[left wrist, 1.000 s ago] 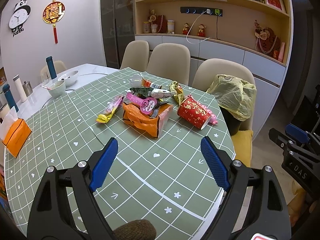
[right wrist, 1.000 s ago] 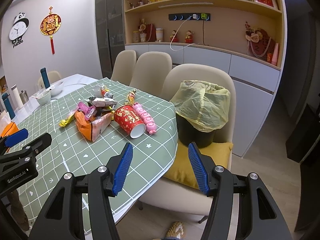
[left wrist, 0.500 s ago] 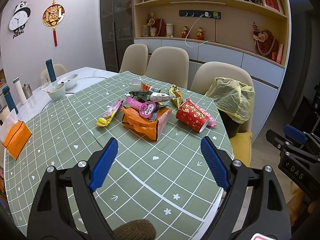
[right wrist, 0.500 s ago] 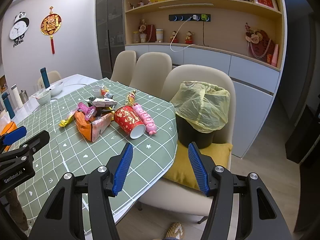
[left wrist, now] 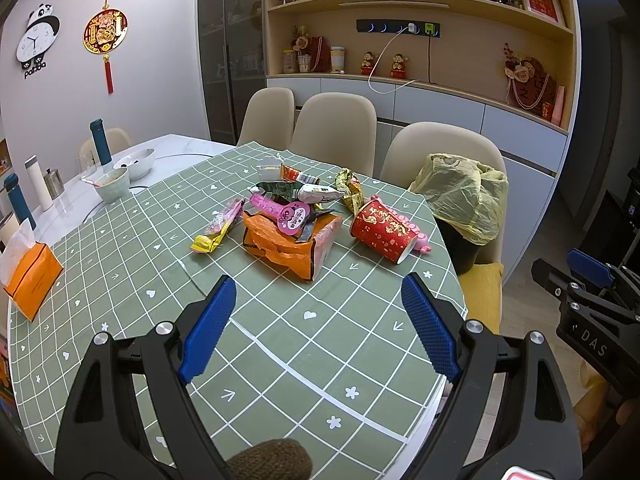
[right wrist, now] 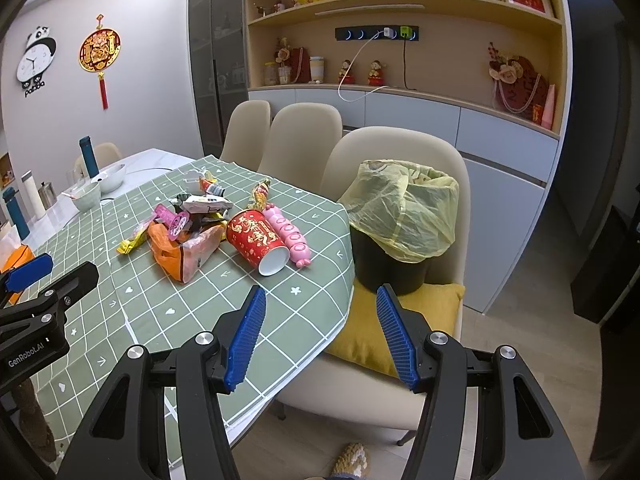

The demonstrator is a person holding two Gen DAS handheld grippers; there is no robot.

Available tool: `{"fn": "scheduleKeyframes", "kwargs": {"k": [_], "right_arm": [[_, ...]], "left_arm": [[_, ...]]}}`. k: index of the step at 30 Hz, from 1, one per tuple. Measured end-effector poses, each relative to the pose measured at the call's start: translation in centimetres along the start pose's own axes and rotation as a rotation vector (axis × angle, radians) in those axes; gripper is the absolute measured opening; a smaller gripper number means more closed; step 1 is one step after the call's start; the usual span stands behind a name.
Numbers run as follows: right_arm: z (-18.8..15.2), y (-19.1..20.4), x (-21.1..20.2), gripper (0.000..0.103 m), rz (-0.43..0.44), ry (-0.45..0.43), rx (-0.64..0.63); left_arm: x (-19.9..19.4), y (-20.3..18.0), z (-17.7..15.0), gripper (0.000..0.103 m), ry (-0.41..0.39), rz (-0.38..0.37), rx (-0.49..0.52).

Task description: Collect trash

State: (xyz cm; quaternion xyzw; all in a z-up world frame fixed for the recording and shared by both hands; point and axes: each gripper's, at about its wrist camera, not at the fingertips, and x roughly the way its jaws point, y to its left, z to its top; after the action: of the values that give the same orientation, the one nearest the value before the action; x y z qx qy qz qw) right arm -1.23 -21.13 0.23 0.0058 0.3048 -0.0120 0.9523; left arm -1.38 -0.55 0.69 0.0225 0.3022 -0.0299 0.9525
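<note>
A heap of wrappers lies mid-table on the green checked cloth: an orange bag point(left wrist: 288, 242) point(right wrist: 180, 252), a pink tag point(left wrist: 294, 214), a yellow-pink wrapper point(left wrist: 218, 230), a gold wrapper point(left wrist: 350, 188). A red paper cup point(left wrist: 382, 232) point(right wrist: 258, 240) lies on its side beside a pink sausage pack point(right wrist: 289, 234). A black bin with a yellow liner point(right wrist: 404, 208) point(left wrist: 464, 200) stands on the nearest chair. My left gripper point(left wrist: 316, 328) hangs open over the table's near side, short of the heap. My right gripper point(right wrist: 320, 336) is open, off the table's corner, in front of the bin.
An orange tissue box point(left wrist: 32, 280) sits at the left edge. Bowls point(left wrist: 116, 184), flasks and a blue bottle point(left wrist: 100, 142) stand on the white tabletop behind. Three beige chairs point(left wrist: 332, 128) line the far side. A yellow cushion point(right wrist: 396, 324) lies under the bin.
Both grippers stay open and have shifted only slightly; the heap and bin sit marginally differently in view. Nothing was picked up.
</note>
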Motion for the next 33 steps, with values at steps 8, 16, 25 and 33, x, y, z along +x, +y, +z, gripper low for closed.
{"fn": "scheduleKeyframes", "kwargs": {"k": [8,16,25,33], "right_arm": [[-0.2,-0.2,0.4,0.055,0.004,0.006,0.003],[-0.1,-0.3,0.8,0.055,0.018,0.007,-0.003],[1.1,-0.8,3.2,0.055,0.036,0.035,-0.053],[3.3,0.6,9.1,0.055,0.132,0.092,-0.178]], "left_arm": [[0.2,-0.1,-0.1,0.081,0.008,0.004,-0.001],[0.5,-0.1,-0.1,0.081,0.011,0.014,0.002],[2.9,0.8,0.1,0.081,0.070,0.021,-0.027],[7.0,4.1,0.7,0.081,0.136,0.067,-0.137]]}}
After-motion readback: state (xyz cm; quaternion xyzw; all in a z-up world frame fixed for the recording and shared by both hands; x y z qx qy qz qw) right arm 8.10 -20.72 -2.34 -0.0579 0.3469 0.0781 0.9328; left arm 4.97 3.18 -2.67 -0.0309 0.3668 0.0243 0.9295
